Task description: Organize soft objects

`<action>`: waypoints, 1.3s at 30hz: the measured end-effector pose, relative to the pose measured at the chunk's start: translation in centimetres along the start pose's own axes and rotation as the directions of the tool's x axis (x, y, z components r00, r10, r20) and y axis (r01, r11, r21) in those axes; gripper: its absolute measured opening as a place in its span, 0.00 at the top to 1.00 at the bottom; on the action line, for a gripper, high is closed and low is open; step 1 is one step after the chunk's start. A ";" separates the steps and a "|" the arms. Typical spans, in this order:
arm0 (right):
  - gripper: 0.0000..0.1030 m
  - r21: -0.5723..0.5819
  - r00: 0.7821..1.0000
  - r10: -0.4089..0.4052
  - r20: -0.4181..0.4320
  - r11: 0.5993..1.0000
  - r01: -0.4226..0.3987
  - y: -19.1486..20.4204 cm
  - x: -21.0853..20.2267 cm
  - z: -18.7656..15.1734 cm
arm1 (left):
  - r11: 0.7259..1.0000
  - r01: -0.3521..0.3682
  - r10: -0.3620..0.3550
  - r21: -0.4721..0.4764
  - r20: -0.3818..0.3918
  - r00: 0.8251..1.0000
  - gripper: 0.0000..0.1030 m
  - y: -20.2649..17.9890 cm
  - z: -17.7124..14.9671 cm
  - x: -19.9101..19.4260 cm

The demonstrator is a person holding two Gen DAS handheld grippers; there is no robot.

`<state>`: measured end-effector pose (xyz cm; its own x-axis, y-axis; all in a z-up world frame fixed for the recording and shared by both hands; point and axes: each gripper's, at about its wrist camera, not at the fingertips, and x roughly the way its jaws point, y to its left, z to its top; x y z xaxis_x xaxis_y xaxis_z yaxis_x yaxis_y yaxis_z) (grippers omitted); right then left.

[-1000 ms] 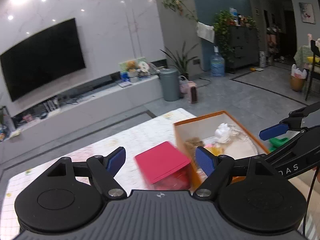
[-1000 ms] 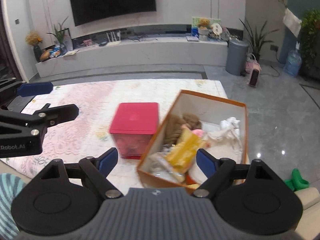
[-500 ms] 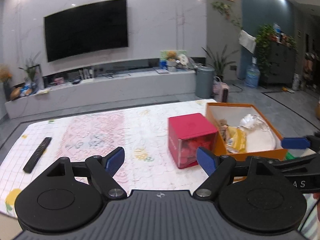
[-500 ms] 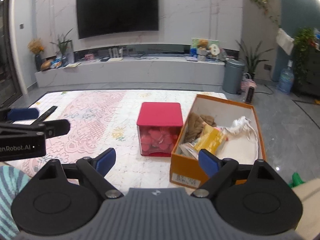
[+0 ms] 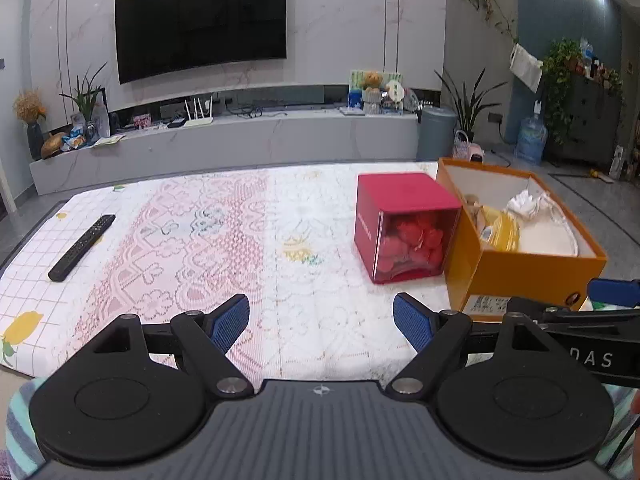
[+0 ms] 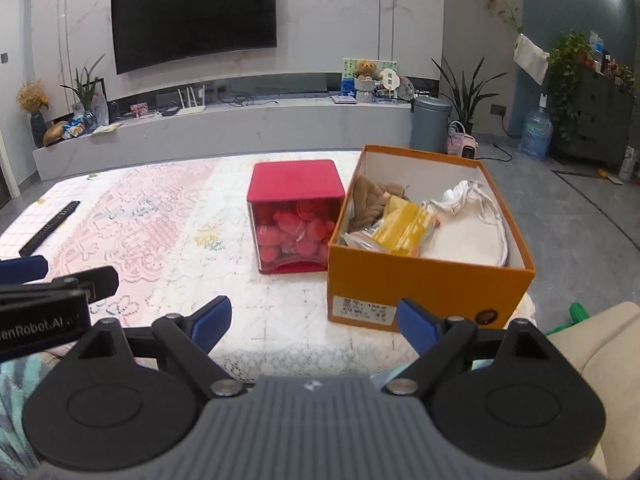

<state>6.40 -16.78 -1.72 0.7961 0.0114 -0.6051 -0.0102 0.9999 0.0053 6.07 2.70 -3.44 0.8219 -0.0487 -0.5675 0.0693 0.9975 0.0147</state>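
An orange cardboard box (image 6: 420, 284) (image 5: 516, 276) stands at the table's right end. It holds a brown soft item (image 6: 366, 204), yellow packets (image 6: 408, 224) and a white cloth (image 6: 464, 196). A red cube box (image 6: 296, 220) (image 5: 404, 224) with a clear front full of red pieces stands just left of it. My left gripper (image 5: 320, 322) is open and empty above the table's near edge. My right gripper (image 6: 314, 324) is open and empty, in front of the orange box and short of it.
A black remote (image 5: 82, 242) lies at the table's left end on the patterned tablecloth (image 5: 208, 240). A beige sofa arm (image 6: 600, 344) is at the right. A TV wall and low console stand behind the table. A grey bin (image 6: 430, 122) stands on the floor.
Both grippers have pulled back and levelled out, so the boxes now sit farther away. The left view has swung left, showing the whole table and the remote. Both stay open.
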 end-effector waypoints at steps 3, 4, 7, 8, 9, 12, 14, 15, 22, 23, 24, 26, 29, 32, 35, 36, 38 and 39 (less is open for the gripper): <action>0.14 0.001 1.000 -0.008 -0.009 1.000 0.008 0.0 0.3 -0.3 | 1.000 -0.008 0.008 0.008 -0.012 1.000 0.07 -0.3 -0.3 0.4; 0.14 0.002 1.000 -0.008 -0.012 1.000 0.008 0.0 0.4 -0.4 | 1.000 -0.010 0.011 0.013 -0.015 1.000 0.07 -0.3 -0.3 0.3; 0.14 0.000 1.000 -0.014 -0.020 1.000 0.014 0.0 0.6 -0.5 | 1.000 -0.010 0.010 0.013 -0.014 1.000 0.07 -0.5 -0.4 0.4; 0.14 0.000 1.000 -0.015 -0.020 1.000 0.015 0.0 0.7 -0.5 | 1.000 -0.009 0.009 0.011 -0.015 1.000 0.07 -0.5 -0.4 0.4; 0.14 0.002 1.000 -0.015 -0.020 1.000 0.015 0.0 0.7 -0.5 | 1.000 -0.009 0.009 0.010 -0.016 1.000 0.07 -0.4 -0.4 0.4; 0.14 0.000 1.000 -0.014 -0.018 1.000 0.014 0.1 0.7 -0.5 | 1.000 -0.010 0.011 0.011 -0.018 1.000 0.07 -0.4 -0.3 0.4; 0.14 -0.005 1.000 -0.013 -0.016 1.000 0.013 0.3 0.7 -0.5 | 1.000 -0.008 0.008 0.010 -0.019 1.000 0.07 -0.4 -0.3 0.3; 0.14 -0.007 1.000 -0.014 -0.015 1.000 0.014 0.3 0.7 -0.6 | 1.000 -0.008 0.008 0.010 -0.018 1.000 0.07 -0.4 -0.3 0.3; 0.13 -0.006 1.000 -0.018 -0.015 1.000 0.018 0.4 0.7 -0.6 | 1.000 -0.007 0.007 0.010 -0.018 1.000 0.07 -0.4 -0.2 0.1; 0.13 -0.007 1.000 -0.017 -0.015 1.000 0.017 0.4 0.7 -0.6 | 1.000 -0.007 0.007 0.011 -0.017 1.000 0.07 -0.3 -0.2 0.1; 0.13 -0.007 1.000 -0.017 -0.015 1.000 0.017 0.4 0.7 -0.6 | 1.000 -0.008 0.008 0.010 -0.017 1.000 0.07 -0.4 -0.2 0.1; 0.13 -0.006 1.000 -0.017 -0.015 1.000 0.017 0.4 0.7 -0.6 | 1.000 -0.007 0.007 0.010 -0.016 1.000 0.07 -0.3 -0.2 0.0; 0.13 -0.006 1.000 -0.017 -0.014 1.000 0.016 0.4 0.7 -0.6 | 1.000 -0.006 0.006 0.011 -0.016 1.000 0.07 -0.4 -0.1 0.0; 0.13 -0.006 1.000 -0.017 -0.014 1.000 0.017 0.4 0.7 -0.6 | 1.000 -0.004 0.004 0.011 -0.015 1.000 0.07 -0.4 0.0 0.0; 0.13 -0.010 1.000 -0.015 -0.013 1.000 0.015 0.4 0.7 -0.6 | 1.000 -0.003 0.004 0.011 -0.016 1.000 0.07 -0.4 0.1 -0.1; 0.13 -0.011 1.000 -0.015 -0.012 1.000 0.014 0.4 0.7 -0.6 | 1.000 -0.003 0.003 0.011 -0.015 1.000 0.07 -0.4 0.1 -0.1; 0.13 -0.011 1.000 -0.014 -0.012 1.000 0.014 0.4 0.7 -0.7 | 1.000 -0.003 0.004 0.012 -0.015 1.000 0.07 -0.4 0.1 -0.1; 0.13 -0.011 1.000 -0.015 -0.012 1.000 0.015 0.4 0.7 -0.7 | 1.000 -0.004 0.004 0.011 -0.015 1.000 0.07 -0.4 0.1 -0.1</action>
<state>6.57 -16.37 -2.68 0.7888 -0.0036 -0.6146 -0.0052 0.9999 -0.0126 6.03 2.30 -3.35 0.8135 -0.0441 -0.5798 0.0725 0.9970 0.0260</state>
